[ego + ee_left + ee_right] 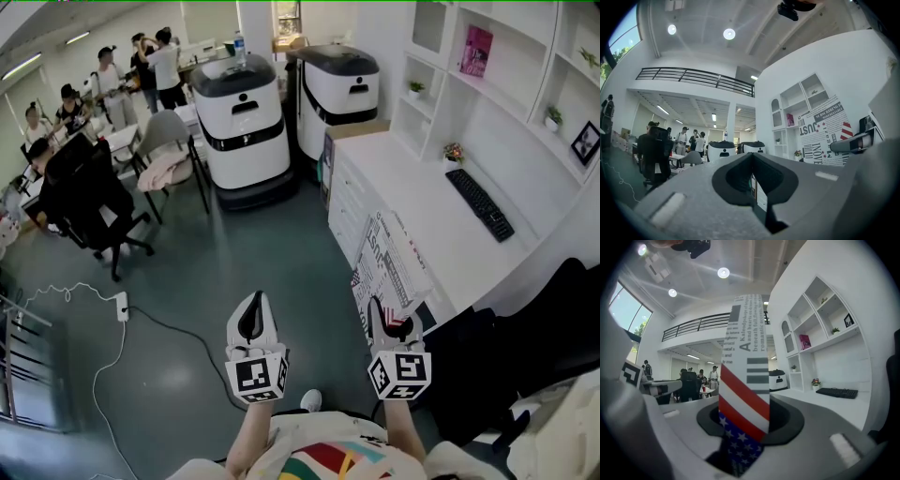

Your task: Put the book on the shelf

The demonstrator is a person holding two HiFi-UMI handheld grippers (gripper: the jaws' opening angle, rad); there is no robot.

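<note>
Right tongs (390, 323) clenched on the book (389, 258), left tongs (250, 321) closed empty, I'd carry it upright to the upper-right shelf (521, 56).

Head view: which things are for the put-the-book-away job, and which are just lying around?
For the job: flag-print book, right tongs gripping it, white shelf.

Just lying about: black keyboard, pink book, black office chair, power strip, white machines.

keyboard (479, 204) on desk (403, 173), shelves (511, 94) behind, book (389, 258) before
</note>
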